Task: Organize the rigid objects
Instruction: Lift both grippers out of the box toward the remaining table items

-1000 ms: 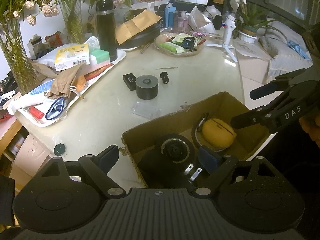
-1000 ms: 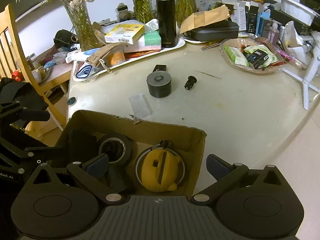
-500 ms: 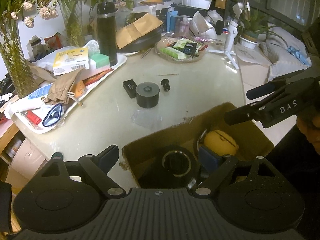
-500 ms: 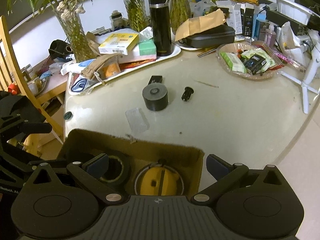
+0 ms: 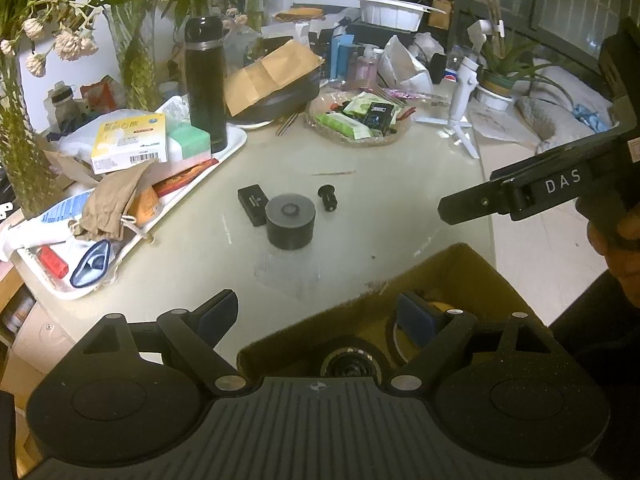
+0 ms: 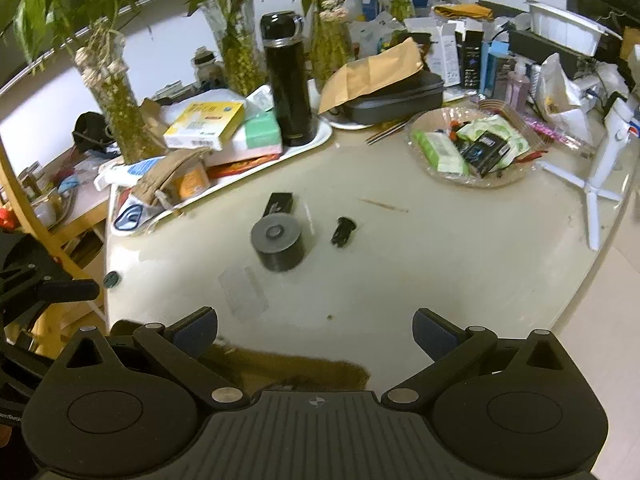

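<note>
A brown cardboard box (image 5: 460,264) stands at the table's near edge. A black round part (image 5: 348,360) and a sliver of a yellow object (image 5: 438,305) show inside it. My left gripper (image 5: 316,314) hangs open above the box's near left corner, holding nothing. My right gripper (image 6: 316,332) is open and empty too, above the box rim (image 6: 288,364). Beyond the box lie a dark grey cylinder (image 5: 290,220) (image 6: 278,246), a small black box (image 5: 252,204) (image 6: 280,204), a black knob (image 5: 328,198) (image 6: 343,232) and a clear plastic piece (image 5: 286,272) (image 6: 242,290).
A white tray (image 5: 236,148) at the left holds boxes, a pouch and a black flask (image 5: 206,80). Plant vases (image 6: 116,108) stand behind it. A glass dish of packets (image 6: 468,148) and a white tripod (image 6: 600,184) are at the right. A wooden chair (image 6: 24,208) stands left of the table.
Both grippers have drawn back from the box, which has slid to the bottom of both views. The yellow object is almost hidden. Things on the table have not moved.
</note>
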A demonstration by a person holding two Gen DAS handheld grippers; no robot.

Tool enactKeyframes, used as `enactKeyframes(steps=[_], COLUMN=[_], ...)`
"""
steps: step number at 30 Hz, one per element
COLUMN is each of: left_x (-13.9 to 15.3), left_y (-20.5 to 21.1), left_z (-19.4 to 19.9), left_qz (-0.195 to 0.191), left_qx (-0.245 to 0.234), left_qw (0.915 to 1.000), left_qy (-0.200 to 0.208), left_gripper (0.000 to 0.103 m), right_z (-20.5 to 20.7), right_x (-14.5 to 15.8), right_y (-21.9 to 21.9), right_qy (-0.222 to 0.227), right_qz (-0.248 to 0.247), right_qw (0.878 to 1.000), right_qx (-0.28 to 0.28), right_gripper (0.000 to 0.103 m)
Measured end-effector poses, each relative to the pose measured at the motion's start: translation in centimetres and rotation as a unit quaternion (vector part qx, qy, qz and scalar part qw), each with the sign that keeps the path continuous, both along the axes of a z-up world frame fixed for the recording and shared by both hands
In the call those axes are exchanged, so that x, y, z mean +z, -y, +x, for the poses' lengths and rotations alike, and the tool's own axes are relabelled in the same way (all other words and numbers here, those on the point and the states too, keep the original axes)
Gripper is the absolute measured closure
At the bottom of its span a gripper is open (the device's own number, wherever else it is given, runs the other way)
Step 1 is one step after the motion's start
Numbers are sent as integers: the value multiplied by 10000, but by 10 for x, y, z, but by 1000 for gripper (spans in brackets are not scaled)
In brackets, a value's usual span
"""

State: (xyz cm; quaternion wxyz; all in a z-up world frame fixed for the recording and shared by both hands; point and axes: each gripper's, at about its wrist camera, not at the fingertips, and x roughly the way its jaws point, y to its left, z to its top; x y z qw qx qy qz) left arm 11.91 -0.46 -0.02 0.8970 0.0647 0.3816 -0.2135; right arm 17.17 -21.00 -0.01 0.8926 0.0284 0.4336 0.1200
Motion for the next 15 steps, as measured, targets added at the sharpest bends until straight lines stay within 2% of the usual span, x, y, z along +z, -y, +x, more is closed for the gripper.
enactKeyframes(steps=[15], left_x=[-7], left_y=[-5], left_z=[31], left_qz=[83], left_qx=[79], left_qw=[9999], left_qy=[-65], left_gripper=[15], right_z=[6], right_x=[-17], right_y=[22], right_qy=[135], right_qz=[-131], right_qw=[9996], right_qx=[-188], right_gripper=[0])
